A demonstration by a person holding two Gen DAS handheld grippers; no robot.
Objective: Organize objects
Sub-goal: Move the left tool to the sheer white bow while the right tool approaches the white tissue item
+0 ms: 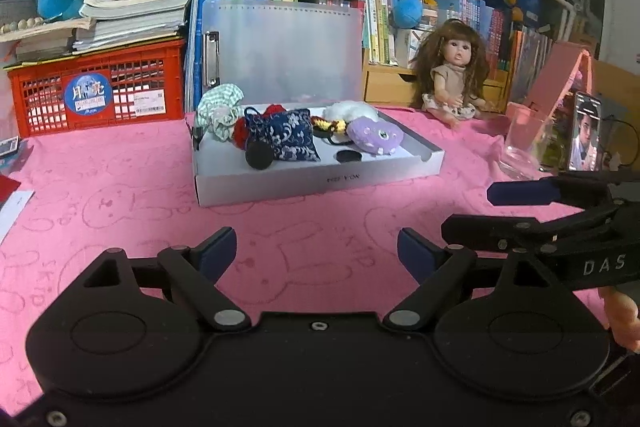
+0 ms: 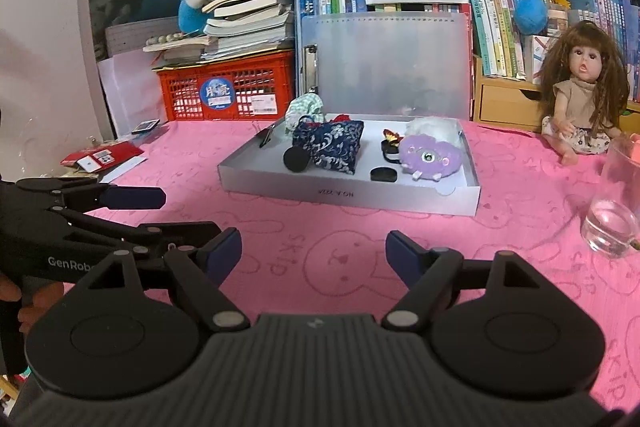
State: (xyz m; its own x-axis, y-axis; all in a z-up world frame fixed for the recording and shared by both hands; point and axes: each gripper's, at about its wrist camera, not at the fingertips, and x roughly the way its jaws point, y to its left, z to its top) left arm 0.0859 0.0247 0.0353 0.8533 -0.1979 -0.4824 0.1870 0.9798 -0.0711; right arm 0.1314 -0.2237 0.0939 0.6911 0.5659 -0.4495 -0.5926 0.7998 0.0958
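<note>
Both tools are held wide open and empty, low in frame over the pink worktop [image 1: 320, 227]: left tool [image 1: 316, 251], right tool [image 2: 314, 251]. Small items, including a blue pouch [image 1: 290, 139] and purple plush [image 1: 374, 137], are already gathered in the white tray [image 1: 320, 183] at centre frame, likely for sorting.

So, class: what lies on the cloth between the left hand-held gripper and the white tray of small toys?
Nothing: only bare pink cloth separates the open left hand-held gripper from the white tray, clearest in the left wrist view.
</note>
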